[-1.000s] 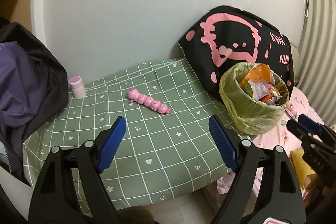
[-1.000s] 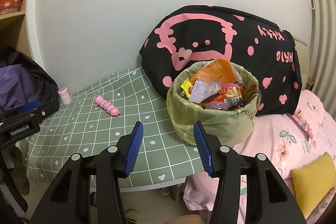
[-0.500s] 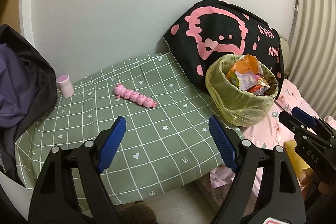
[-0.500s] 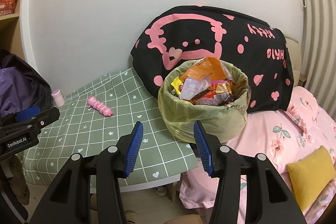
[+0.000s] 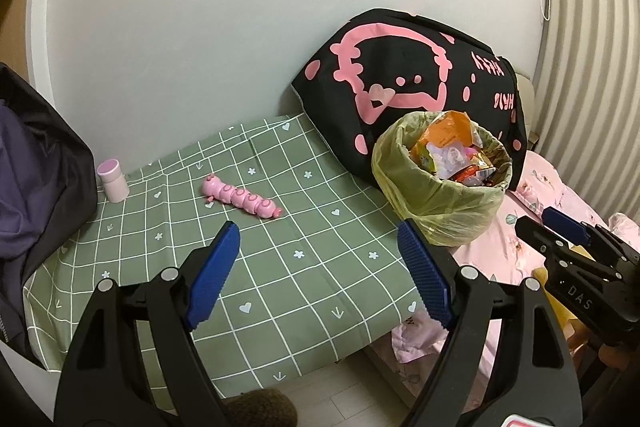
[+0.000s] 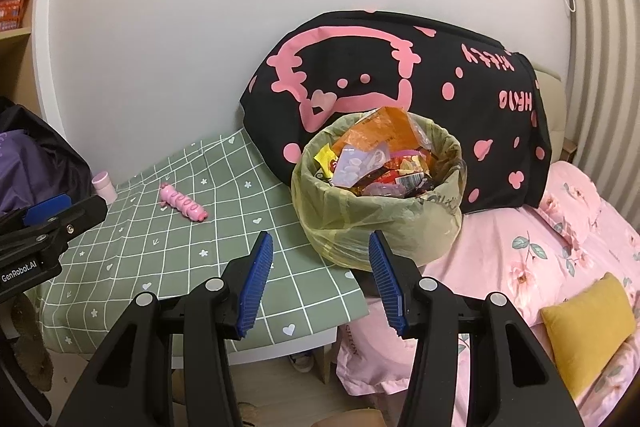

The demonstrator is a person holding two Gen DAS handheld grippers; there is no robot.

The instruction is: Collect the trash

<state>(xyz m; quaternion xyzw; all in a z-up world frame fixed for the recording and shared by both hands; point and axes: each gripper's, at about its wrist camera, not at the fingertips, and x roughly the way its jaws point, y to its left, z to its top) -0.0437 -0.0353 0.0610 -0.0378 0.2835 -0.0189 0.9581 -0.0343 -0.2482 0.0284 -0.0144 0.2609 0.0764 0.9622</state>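
Both empty, jaws apart: left tool [image 5: 320,275], right tool [image 6: 318,281]. Bagged trash bin [image 6: 378,193], heaped with wrappers, at counter's [image 6: 168,251] right edge against bed; dead ahead of right tool, off right of left. Right nearer.

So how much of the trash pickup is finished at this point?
Mostly done, it seems: the lined trash bin is heaped with wrappers. Nothing is in hand; the left gripper and right gripper are both open and empty. On the green tablecloth only a pink caterpillar toy and a small pink bottle remain, and neither looks like trash.
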